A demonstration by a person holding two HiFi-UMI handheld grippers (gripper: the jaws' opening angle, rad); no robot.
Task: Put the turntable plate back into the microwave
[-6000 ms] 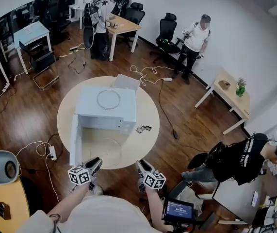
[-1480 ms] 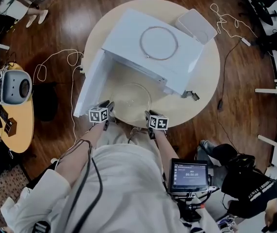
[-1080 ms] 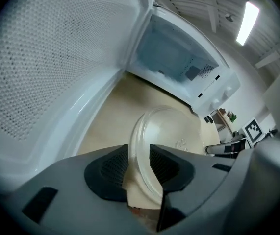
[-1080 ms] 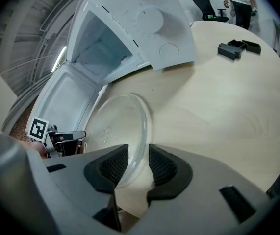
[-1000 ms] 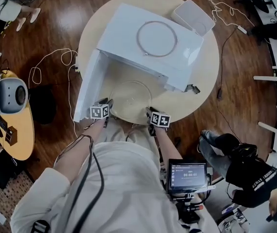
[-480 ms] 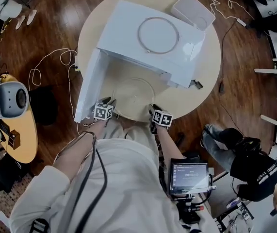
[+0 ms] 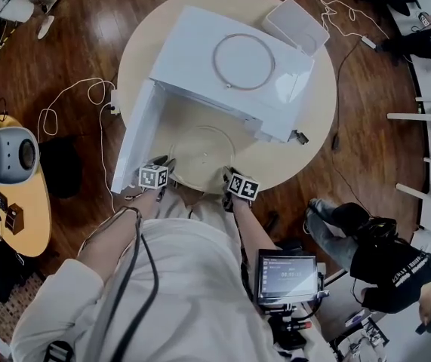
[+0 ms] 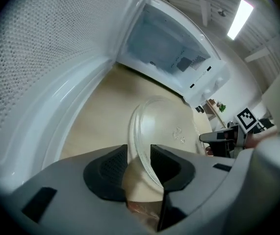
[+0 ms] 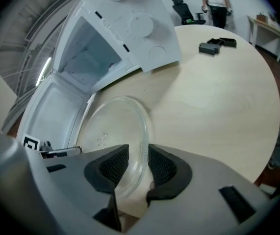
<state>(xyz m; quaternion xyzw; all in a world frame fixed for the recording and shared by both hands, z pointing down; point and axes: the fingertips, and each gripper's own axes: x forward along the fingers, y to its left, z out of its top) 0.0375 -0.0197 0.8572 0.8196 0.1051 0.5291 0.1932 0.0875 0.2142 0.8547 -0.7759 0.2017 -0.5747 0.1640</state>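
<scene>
Fingers (image 8: 105, 168) of left gripper (image 8: 139, 150), just opening, straddle the hard-to-see turntable plate (image 8: 165, 127).

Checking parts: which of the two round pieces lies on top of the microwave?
The thin open ring; the glass plate lies lower, on the table before the open door.

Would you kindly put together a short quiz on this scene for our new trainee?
1. Where does the ring lie, relative to the microwave? A) on top B) inside C) underneath
2. True or false: the microwave's door is shut.
3. Fill in: the right gripper has the plate's ____ between its jaws.
Key: 1 A. 2 false, it stands open. 3 rim.
</scene>
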